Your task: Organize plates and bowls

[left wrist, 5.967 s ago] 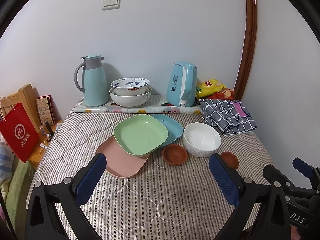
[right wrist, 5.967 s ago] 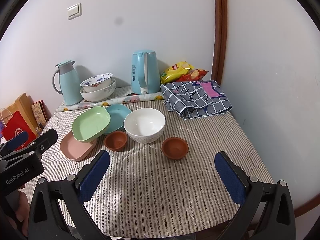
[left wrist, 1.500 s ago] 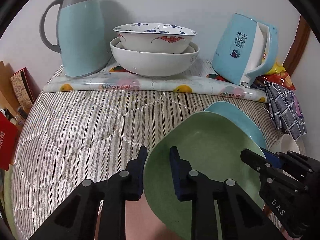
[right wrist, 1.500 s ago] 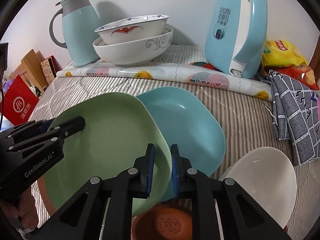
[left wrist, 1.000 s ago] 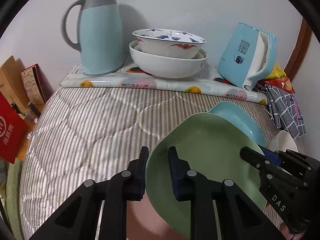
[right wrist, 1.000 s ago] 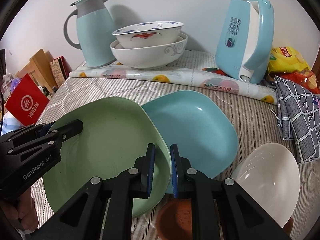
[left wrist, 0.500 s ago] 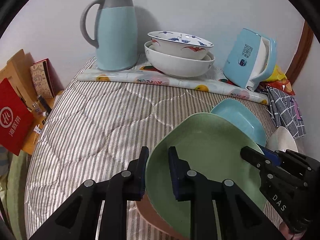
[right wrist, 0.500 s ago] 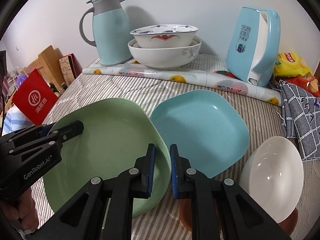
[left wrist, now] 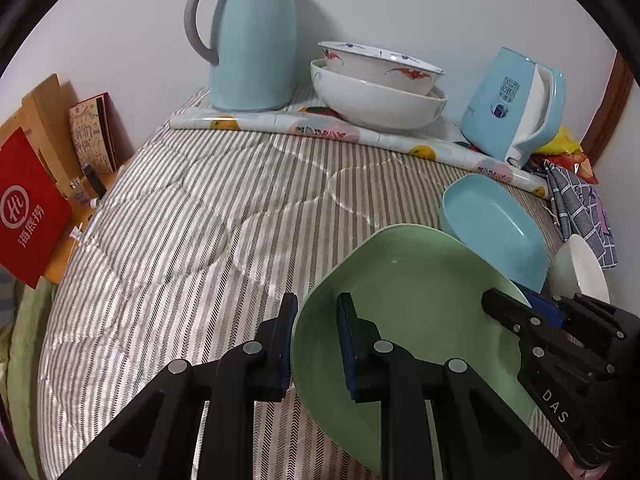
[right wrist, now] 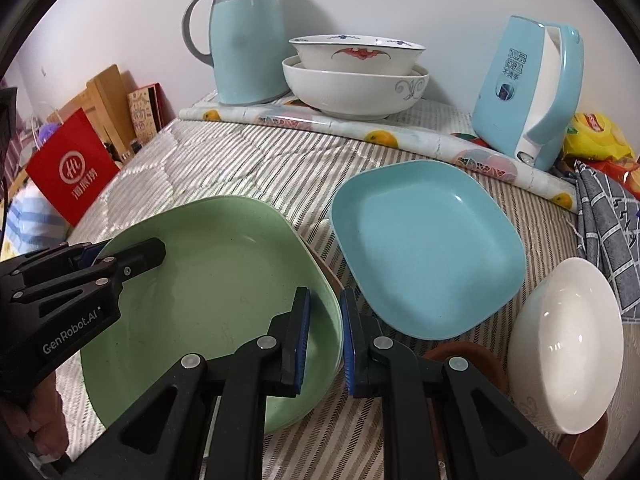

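Green plate point(right wrist: 208, 300) is pinched at both sides: left gripper point(left wrist: 314, 344) jaws clamp its rim at 9 o'clock, right gripper point(right wrist: 323, 328) jaws clamp the rim at 3 o'clock, plate tilted, held over the striped surface point(left wrist: 208, 220). Blue plate point(right wrist: 428, 252) lies flat at approx 2 o'clock of it, apart. White bowl point(right wrist: 568, 344) further right, w/ a brown dish point(right wrist: 460, 354) partly hidden below. At 12 o'clock: stacked bowls point(right wrist: 356, 80), thermos jug point(right wrist: 240, 40), kettle point(right wrist: 528, 88) by the wall.
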A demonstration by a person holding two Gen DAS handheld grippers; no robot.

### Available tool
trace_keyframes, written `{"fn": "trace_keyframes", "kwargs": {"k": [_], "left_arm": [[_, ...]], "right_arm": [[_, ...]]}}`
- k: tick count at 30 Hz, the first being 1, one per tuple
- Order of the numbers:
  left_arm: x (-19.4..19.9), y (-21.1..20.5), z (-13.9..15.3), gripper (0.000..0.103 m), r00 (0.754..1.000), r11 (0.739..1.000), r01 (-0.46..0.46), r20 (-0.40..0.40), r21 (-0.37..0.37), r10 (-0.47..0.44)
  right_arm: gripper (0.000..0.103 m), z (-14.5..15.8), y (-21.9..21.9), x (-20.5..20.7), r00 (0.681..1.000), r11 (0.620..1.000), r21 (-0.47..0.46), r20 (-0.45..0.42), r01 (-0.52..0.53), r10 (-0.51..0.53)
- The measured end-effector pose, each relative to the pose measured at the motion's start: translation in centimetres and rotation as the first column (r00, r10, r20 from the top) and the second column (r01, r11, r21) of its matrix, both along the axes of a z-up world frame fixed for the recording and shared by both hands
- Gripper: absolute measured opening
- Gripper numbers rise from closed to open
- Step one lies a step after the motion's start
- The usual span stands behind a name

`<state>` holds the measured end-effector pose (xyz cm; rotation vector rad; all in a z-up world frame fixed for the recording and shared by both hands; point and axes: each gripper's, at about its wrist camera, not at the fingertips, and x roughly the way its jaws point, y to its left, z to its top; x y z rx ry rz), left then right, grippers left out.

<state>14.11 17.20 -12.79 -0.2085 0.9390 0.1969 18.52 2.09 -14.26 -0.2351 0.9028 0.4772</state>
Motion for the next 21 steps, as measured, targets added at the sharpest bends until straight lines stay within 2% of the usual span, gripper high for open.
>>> {"fn": "trace_keyframes", "kwargs": {"k": [9,18,20,21], "left_arm": [[0.4,-0.4,-1.0,0.019,1.000,0.999,0.002,-0.008,0.037,-0.001],[0.0,-0.3,-0.8,0.019,1.000,0.999,-0.019,-0.016,0.028,0.020],[-0.3,-0.3,-0.6,0.019,0.999,0.999,-0.031,-0.018,0.023,0.031],[-0.5,-0.3,-0.5,0.019,0.999,0.999,-0.037,-0.019,0.025,0.037]], "right_arm": [[0.015,-0.5,0.4,0.3,0.998,0.998,-0.068,0.066,-0.011,0.016],[0.015,-0.4,-0.1,0.1,0.999,0.999,-0.050,0.046,-0.021,0.024],[0.019,-0.3,-0.6,-0.2,0.999,0.999,-0.031,0.031,-0.020,0.021],[0.025,-0.2,-0.9,-0.3,1.000,1.000,-0.023,0.023,-0.019,0.020]]}}
